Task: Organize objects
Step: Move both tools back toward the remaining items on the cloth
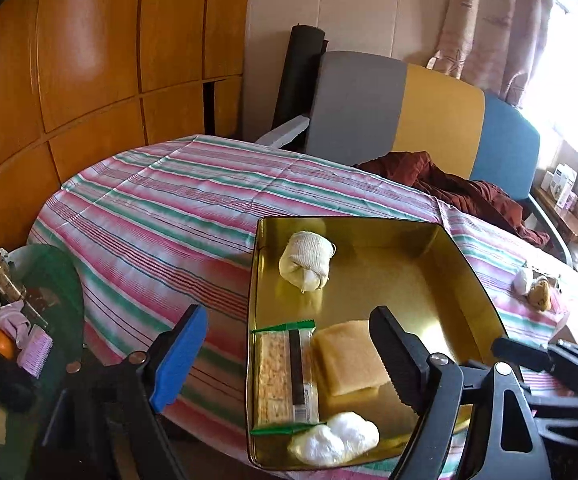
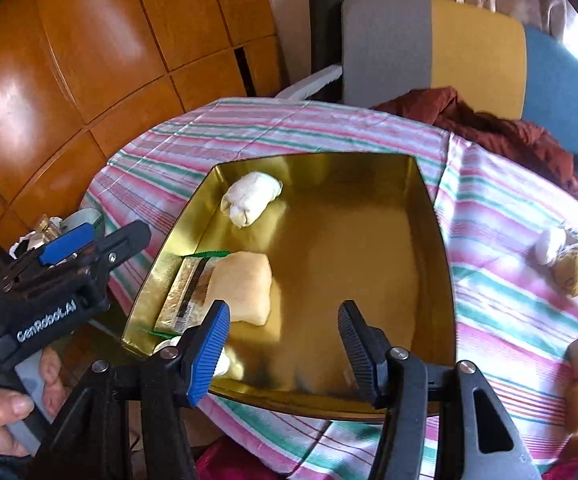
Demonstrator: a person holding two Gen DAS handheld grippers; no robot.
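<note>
A gold metal tray [image 1: 421,280] [image 2: 349,264] sits on the striped table. In it lie a rolled white sock [image 1: 307,260] [image 2: 251,199], a wrapped cracker pack [image 1: 285,374] [image 2: 183,296], a folded yellow cloth [image 1: 349,356] [image 2: 245,286] and a white wad [image 1: 335,438]. My left gripper [image 1: 285,356] is open and empty over the tray's near left edge; it also shows in the right wrist view [image 2: 97,240]. My right gripper [image 2: 285,344] is open and empty above the tray's near part. A small teddy bear [image 1: 539,290] [image 2: 569,270] lies on the cloth right of the tray.
A dark red garment [image 1: 461,188] [image 2: 501,128] lies at the table's far right by a grey, yellow and blue chair [image 1: 421,112]. A side table at left holds a jar [image 1: 1,272], an orange [image 1: 1,342] and a pink brush [image 1: 35,350]. Orange wardrobe panels [image 1: 89,60] stand behind.
</note>
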